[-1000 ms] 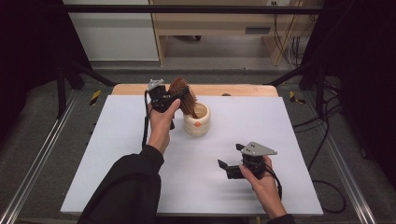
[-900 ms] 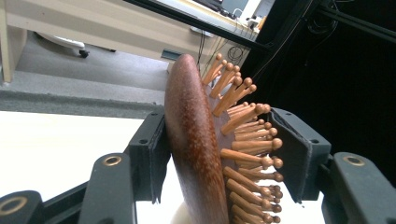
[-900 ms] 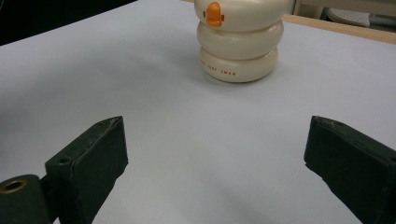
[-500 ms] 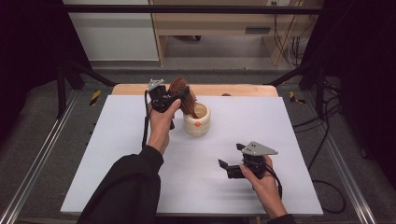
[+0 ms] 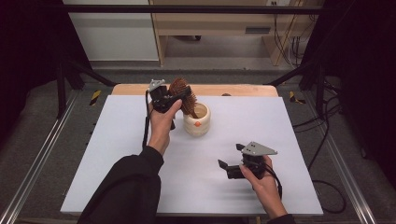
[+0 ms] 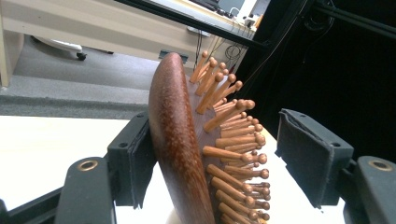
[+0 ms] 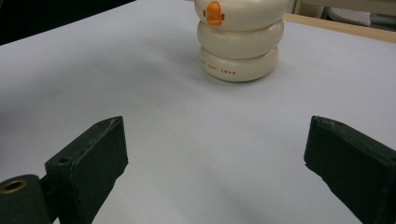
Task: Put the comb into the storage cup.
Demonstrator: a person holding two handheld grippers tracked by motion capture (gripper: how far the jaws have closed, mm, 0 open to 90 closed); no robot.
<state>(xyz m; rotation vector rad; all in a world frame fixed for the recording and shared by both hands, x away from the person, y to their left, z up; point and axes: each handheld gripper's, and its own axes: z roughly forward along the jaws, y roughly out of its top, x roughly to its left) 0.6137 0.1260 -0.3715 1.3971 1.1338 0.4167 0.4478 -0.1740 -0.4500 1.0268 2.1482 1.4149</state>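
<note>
A: So, why does the hairbrush point(image 5: 183, 93) stand up in the cup point(image 5: 196, 120), a little above the middle of the high view?

B: I think the cup works as a holder. The handle goes down inside it and the round head stays above the rim, leaning to the left, so the brush cannot fall on the white table point(image 5: 116, 154).

A: And the left gripper point(image 5: 173, 99), does it hold the brush?

B: Not firmly now. Its jaws have just been opening. In the left gripper view the wooden back of the brush point(image 6: 180, 149) lies against the left pad, but the right pad stands clear of the pegs. The head is between the jaws, not pressed.

A: So the brush is released?

B: It looks so to me; the cup carries it.

A: And the right gripper point(image 5: 229, 164), at the lower right?

B: Its jaws are wide apart with nothing between. It waits low over the table, facing the cup point(image 7: 239, 44), well apart from it.
</note>
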